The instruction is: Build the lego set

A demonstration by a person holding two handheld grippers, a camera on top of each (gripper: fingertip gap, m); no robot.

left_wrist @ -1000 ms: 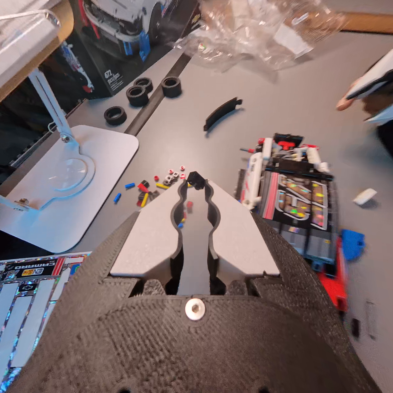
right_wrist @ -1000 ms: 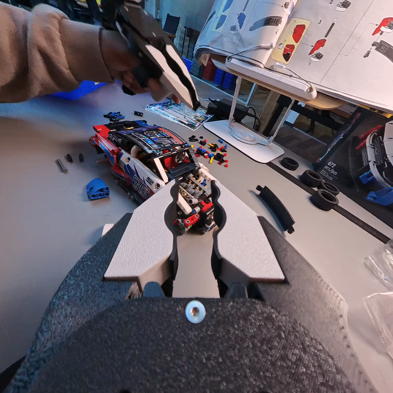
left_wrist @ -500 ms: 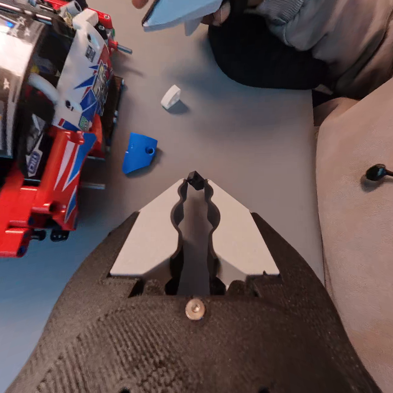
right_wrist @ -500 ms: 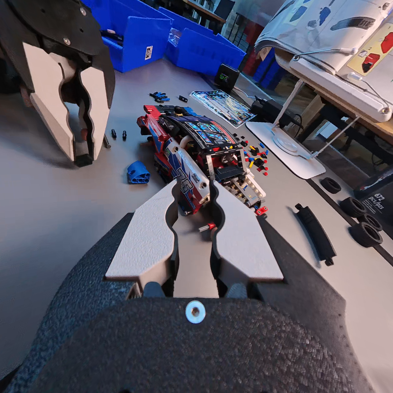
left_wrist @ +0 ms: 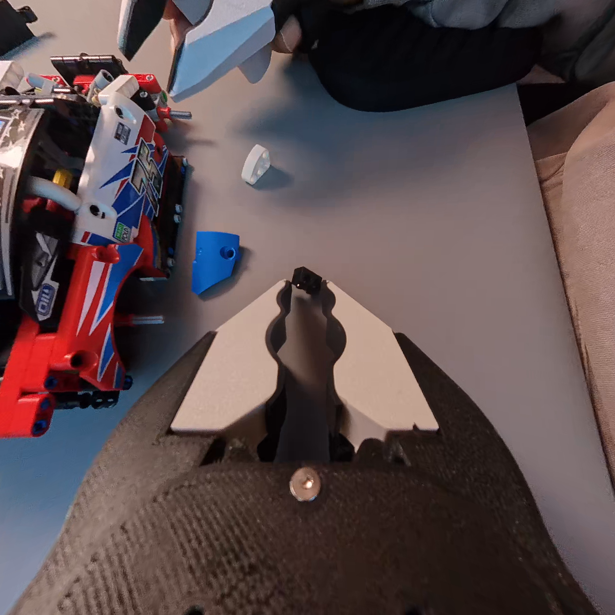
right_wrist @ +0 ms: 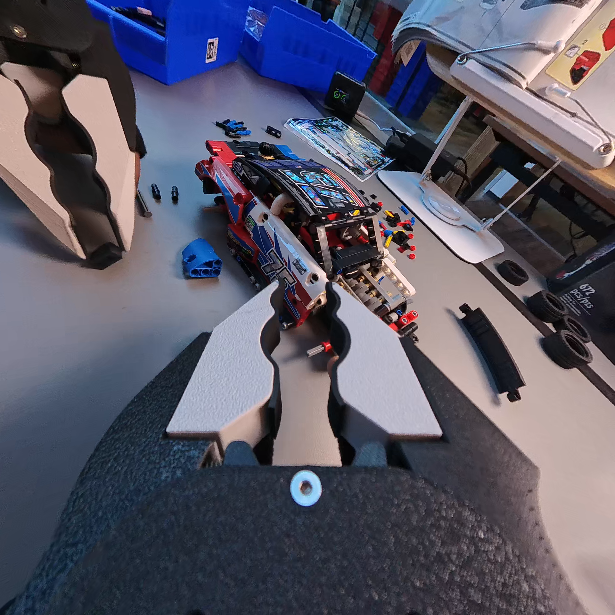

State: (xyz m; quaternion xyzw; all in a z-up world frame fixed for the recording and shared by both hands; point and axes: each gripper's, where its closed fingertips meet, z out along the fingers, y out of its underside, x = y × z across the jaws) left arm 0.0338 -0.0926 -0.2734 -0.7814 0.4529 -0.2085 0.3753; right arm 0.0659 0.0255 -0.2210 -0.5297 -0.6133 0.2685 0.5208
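Note:
The red, white and blue lego car (right_wrist: 299, 226) lies on the grey table and also shows at the left in the left wrist view (left_wrist: 100, 233). My left gripper (left_wrist: 305, 282) is shut on a small black lego piece (left_wrist: 307, 280), just above the table, right of a loose blue panel (left_wrist: 214, 261). In the right wrist view it hangs at the upper left (right_wrist: 100, 246). My right gripper (right_wrist: 303, 286) is open and empty, its tips at the car's near end, above a red-and-grey axle pin (right_wrist: 319, 348).
A white curved piece (left_wrist: 255, 164) lies past the blue panel. A black curved piece (right_wrist: 489, 349), tyres (right_wrist: 559, 329), a pile of small parts (right_wrist: 397, 229), a white stand base (right_wrist: 442, 213), a sticker sheet (right_wrist: 339, 146), black pins (right_wrist: 164, 192) and blue bins (right_wrist: 199, 40) surround the car. About 15 cm separates my left fingertips from my right. The red-and-grey axle pin (right_wrist: 319, 348) lies around 5 cm away from my right fingertips. Seen from the left wrist view (left_wrist: 174, 113) as well.
My left gripper carried the black piece from over the small-parts pile across the car to its near side and came down low. My right gripper drew back along the car's side.

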